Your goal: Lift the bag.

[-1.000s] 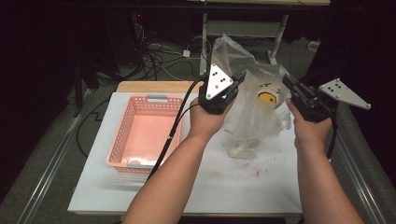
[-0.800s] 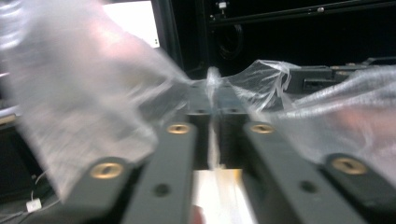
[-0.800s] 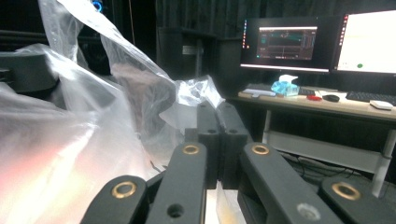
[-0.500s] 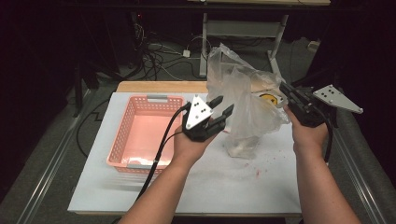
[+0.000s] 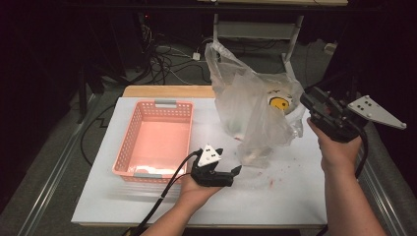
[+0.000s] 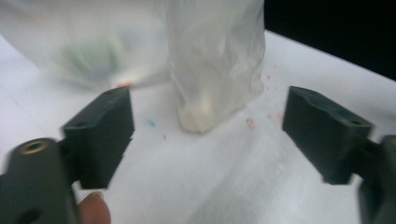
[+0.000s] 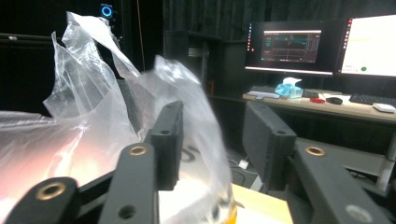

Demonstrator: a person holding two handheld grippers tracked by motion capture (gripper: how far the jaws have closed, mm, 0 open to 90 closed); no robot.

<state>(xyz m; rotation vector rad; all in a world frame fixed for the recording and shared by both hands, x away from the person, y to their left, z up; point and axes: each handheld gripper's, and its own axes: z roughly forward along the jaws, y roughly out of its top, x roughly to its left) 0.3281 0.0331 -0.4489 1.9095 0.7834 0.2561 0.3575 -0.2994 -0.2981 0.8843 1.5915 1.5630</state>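
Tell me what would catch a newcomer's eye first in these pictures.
The crumpled clear plastic bag standing at the middle of the white table, with a yellow smiley face showing through its right side. Next, the empty pink basket to its left. The left claw lies low on the table, open and aimed at the bag's lower corner, while the right claw is raised at the bag's right edge.

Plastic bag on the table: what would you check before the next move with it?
1. Left gripper open, jaws just opened, nothing between them: ok.
2. It faces the plastic bag's lower corner: ok.
3. Right gripper grips the bag's top: not ok; jaws just opened, film loose between them.
4. Pink basket empty: ok.
5. What the bag's lower corner holds: cannot tell.
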